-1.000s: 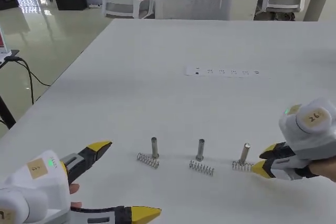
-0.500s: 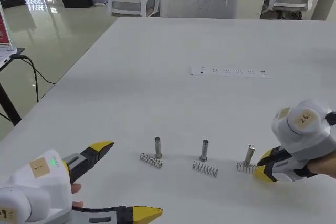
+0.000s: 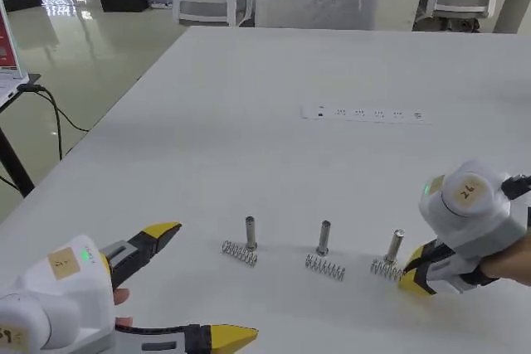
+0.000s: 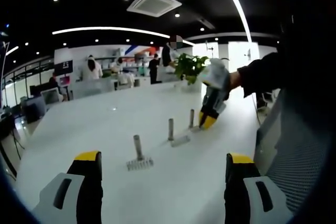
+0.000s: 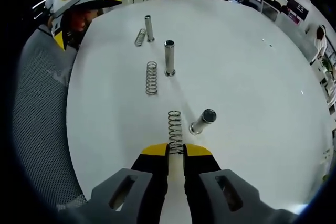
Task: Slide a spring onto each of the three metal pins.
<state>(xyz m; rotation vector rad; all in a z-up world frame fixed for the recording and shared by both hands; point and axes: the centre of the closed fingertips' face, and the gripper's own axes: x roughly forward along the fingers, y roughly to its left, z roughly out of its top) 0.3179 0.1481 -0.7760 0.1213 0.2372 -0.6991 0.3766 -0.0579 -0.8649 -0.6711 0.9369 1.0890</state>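
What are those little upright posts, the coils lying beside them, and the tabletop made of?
Each pin: likely steel, smooth and polished; it is silvery-grey with bright glints. Each spring: thin bare metal wire, grey and slightly shiny, probably steel. Table: plain white, smooth, even surface; laminate or painted board, cannot tell which.

Your headset looked forward and down across the table [image 3: 249,122], the pins [image 3: 324,238] low in view. Your left gripper view faced that row from low and farther off; your right gripper view looked along it from close behind one spring [image 5: 175,124].
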